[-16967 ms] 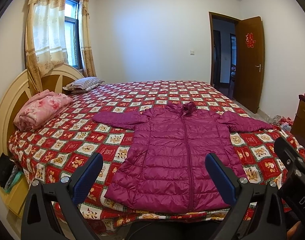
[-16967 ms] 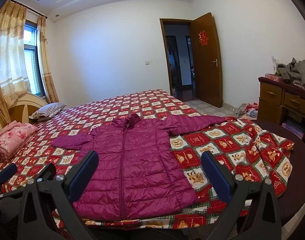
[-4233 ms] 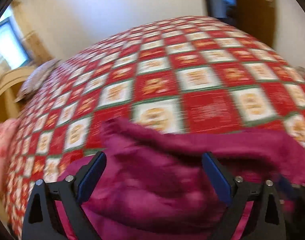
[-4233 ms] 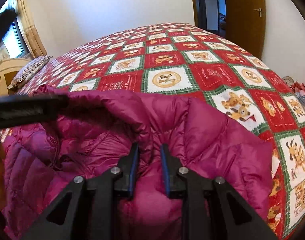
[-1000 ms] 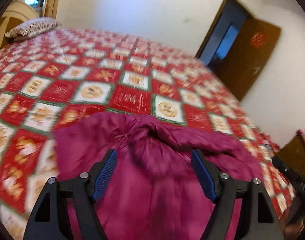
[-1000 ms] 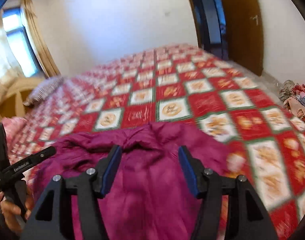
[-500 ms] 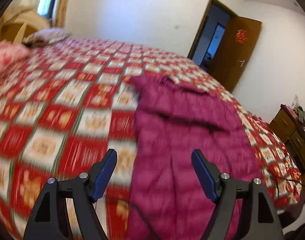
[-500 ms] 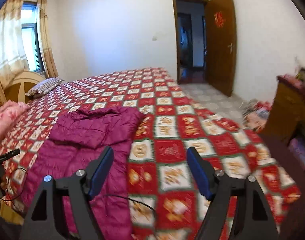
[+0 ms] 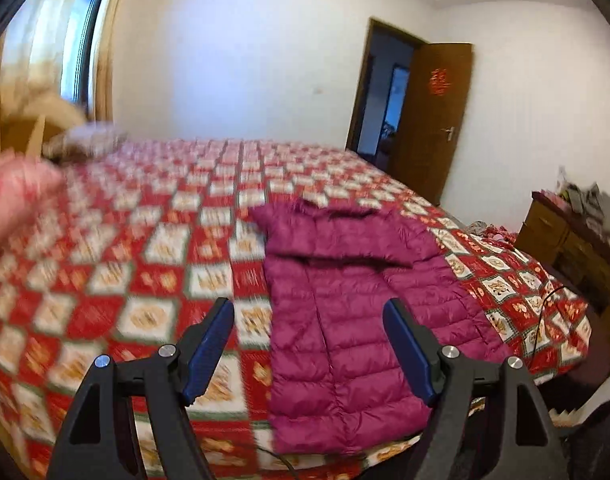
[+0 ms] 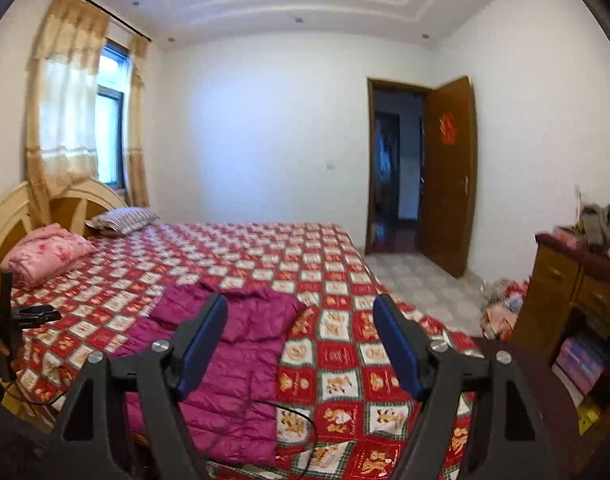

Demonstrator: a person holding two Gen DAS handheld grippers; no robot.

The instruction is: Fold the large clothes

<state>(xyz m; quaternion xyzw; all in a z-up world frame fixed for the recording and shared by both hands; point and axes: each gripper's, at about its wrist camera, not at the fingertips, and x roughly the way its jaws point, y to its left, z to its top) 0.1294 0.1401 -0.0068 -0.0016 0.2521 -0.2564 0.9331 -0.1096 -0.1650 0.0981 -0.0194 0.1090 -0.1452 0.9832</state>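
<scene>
A magenta puffer jacket (image 9: 345,300) lies flat on the red patchwork bedspread (image 9: 153,280), near the bed's front edge. Its sleeves are folded in across the chest, so it forms one long strip. In the right wrist view the same jacket (image 10: 233,360) shows at lower left, partly hidden behind a finger. My left gripper (image 9: 307,308) hovers above and in front of the jacket, open, with nothing between its blue pads (image 9: 209,344). My right gripper (image 10: 301,302) is also open and empty, well back from the jacket, over the bedspread (image 10: 345,344).
A pink folded quilt (image 10: 45,252) and a striped pillow (image 10: 121,216) lie by the headboard (image 10: 9,216). A wooden dresser (image 10: 565,300) stands at the right, with clutter (image 10: 501,308) on the floor beside it. A black cable (image 10: 297,412) trails over the bed's front edge. The door (image 10: 449,176) is open.
Both grippers have pulled back and up from close over the jacket, so the whole bed now shows. The right jaws have spread wider. The jacket lies still with its sleeves folded in.
</scene>
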